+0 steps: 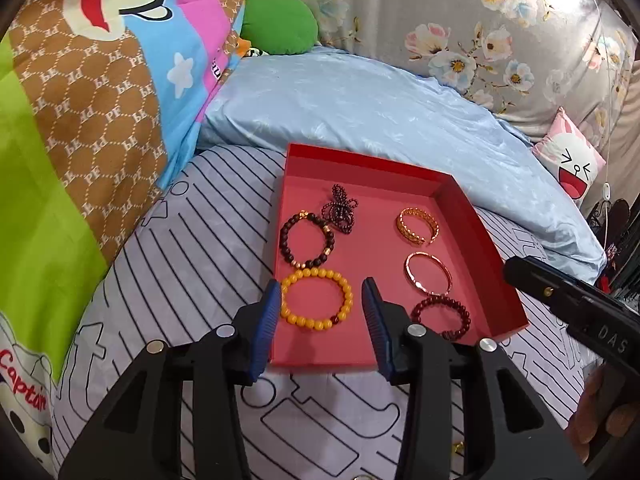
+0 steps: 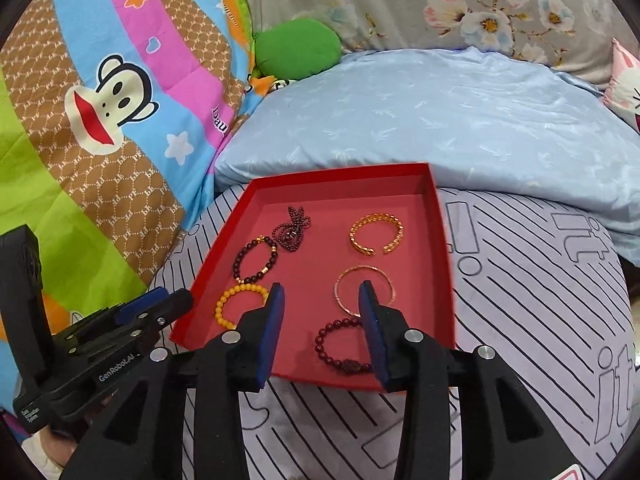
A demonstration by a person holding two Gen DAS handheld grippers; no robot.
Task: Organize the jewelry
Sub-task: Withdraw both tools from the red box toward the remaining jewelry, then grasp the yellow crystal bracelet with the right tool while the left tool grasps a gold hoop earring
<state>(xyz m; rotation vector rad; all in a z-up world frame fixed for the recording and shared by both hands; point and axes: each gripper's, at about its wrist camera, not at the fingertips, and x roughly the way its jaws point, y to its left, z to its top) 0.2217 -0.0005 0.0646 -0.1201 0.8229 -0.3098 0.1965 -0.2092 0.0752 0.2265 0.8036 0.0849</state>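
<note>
- My left tool [image 1: 322, 308]: blue pads spread apart, gripping nothing, poised over the near edge of the red tray [image 1: 480, 216], framing the yellow bead bracelet [image 1: 316, 299].
- My right tool [image 2: 322, 312]: pads likewise apart and empty, above the tray's near right portion.
- Tray contents, on the striped bed sheet [image 1: 168, 280]: dark bead bracelet [image 1: 307, 244], small-bead strand [image 1: 340, 208], gold cuff [image 1: 418, 225], thin gold bangle [image 1: 428, 273], dark red bead bracelet [image 1: 442, 317].
- Background: blue pillow [image 1: 360, 100].
</note>
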